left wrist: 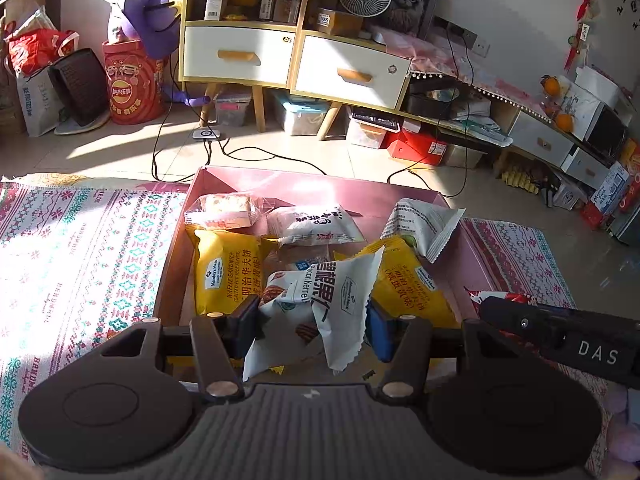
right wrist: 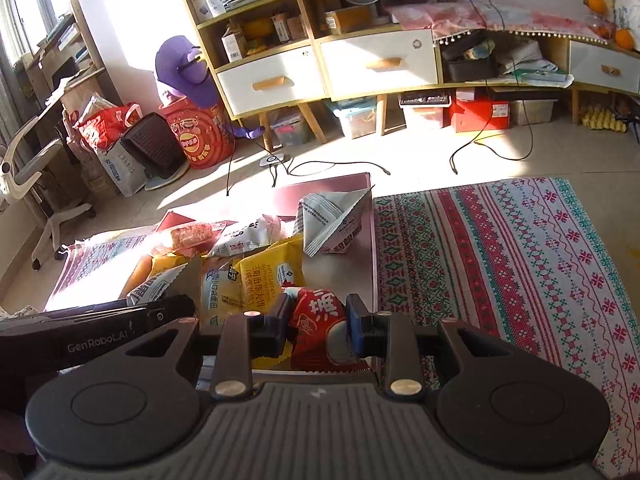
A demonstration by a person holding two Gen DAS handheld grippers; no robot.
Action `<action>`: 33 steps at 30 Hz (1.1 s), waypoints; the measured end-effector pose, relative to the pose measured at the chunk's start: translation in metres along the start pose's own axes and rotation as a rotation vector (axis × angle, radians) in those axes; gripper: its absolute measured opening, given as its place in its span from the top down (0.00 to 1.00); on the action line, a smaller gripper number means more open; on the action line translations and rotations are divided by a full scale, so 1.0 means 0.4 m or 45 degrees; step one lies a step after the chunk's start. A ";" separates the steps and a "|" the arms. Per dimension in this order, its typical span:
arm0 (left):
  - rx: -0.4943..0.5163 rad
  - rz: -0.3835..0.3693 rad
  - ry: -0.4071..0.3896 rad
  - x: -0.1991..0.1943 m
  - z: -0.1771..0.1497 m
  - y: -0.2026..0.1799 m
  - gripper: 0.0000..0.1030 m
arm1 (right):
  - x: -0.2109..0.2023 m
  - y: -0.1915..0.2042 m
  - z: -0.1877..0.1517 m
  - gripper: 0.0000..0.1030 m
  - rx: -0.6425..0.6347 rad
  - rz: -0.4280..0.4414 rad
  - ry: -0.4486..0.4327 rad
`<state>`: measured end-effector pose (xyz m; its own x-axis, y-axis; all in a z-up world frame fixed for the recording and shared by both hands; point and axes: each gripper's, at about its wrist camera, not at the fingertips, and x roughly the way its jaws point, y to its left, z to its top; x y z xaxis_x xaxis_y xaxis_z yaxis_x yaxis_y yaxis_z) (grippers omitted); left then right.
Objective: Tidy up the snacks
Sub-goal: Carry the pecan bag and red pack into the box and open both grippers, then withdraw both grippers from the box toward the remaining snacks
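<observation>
A crumpled white pecan-kernel packet (left wrist: 320, 300) hides the middle of the pink cardboard tray (left wrist: 400, 190) in the left wrist view. The red foil snack packet (right wrist: 320, 320) has its lower edge lost behind the right gripper's body.

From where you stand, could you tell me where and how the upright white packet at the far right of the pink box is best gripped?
Grip the white packet by its raised crimped top edge, coming from above. It stands tilted against the pink box wall, apart from the pile, so that flat seam is free.
</observation>
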<state>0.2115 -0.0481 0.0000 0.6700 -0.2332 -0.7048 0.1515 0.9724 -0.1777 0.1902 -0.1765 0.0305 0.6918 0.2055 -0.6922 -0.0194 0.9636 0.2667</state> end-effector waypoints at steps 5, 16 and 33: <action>0.045 -0.003 -0.039 0.012 -0.003 -0.005 0.40 | 0.021 0.015 -0.010 0.73 -0.030 0.015 0.023; 0.048 -0.067 -0.030 -0.027 -0.008 0.002 0.28 | -0.012 0.023 -0.006 0.46 -0.015 0.050 -0.015; 0.115 -0.081 0.034 -0.141 -0.076 0.000 0.08 | -0.102 0.029 -0.042 0.23 -0.043 0.022 0.033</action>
<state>0.1517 -0.0355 0.0188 0.6375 -0.2935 -0.7123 0.2589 0.9524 -0.1607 0.1495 -0.1709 0.0504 0.6722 0.2265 -0.7049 -0.0558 0.9649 0.2568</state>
